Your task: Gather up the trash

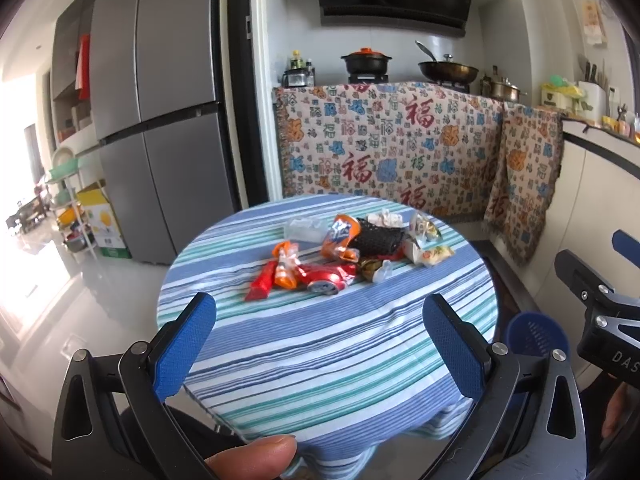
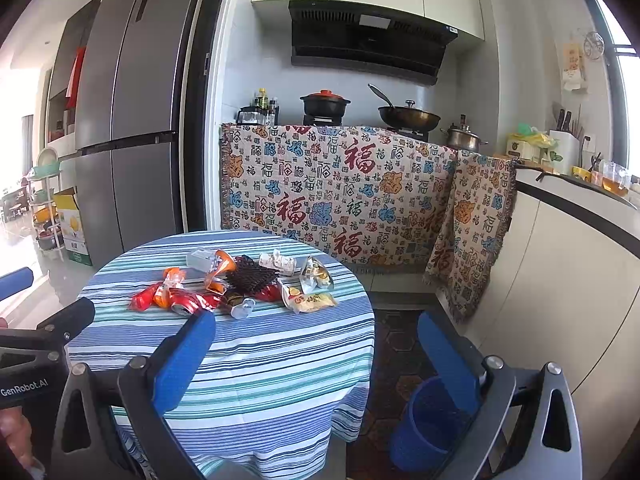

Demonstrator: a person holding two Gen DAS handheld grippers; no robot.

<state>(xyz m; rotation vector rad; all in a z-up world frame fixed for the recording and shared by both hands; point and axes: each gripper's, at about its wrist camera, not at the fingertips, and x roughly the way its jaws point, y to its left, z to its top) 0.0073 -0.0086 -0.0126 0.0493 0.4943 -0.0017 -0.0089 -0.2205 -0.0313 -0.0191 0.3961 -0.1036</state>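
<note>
At the far left of both views stands a grey refrigerator (image 1: pixel 160 112), with a yellow carton (image 1: pixel 102 220) on the floor beside it. Right of that, in the middle of the left wrist view, the round bench (image 1: pixel 328 344) wears a blue, white and green striped cloth, and the trash lies in a loose heap near its far side. Reading the heap from the left: a red wrapper (image 1: pixel 262 282), a crushed red can (image 1: pixel 326 280) touching it, an orange packet (image 1: pixel 340 236) propped behind, a clear plastic box (image 1: pixel 304 229) at the back, a black mesh piece (image 1: pixel 380 236) in the centre, and pale snack bags (image 1: pixel 430 254) on the right edge of the pile.

The left gripper (image 1: pixel 320 344) fills the bottom of its frame, blue fingers (image 1: pixel 186 344) spread wide with nothing between them, hovering short of the heap. The right gripper (image 2: pixel 316 364) sits lower right of the bench in its own view, fingers (image 2: pixel 184 360) likewise wide apart and empty.

Lower right in the right wrist view, a blue perforated bin (image 2: pixel 428 420) stands on the floor just beside the bench, partly hidden by the right finger. Behind everything, a patterned cloth (image 2: pixel 340 196) hangs over the stove counter, where a black pot (image 2: pixel 325 105) and a wok (image 2: pixel 408 117) sit.
</note>
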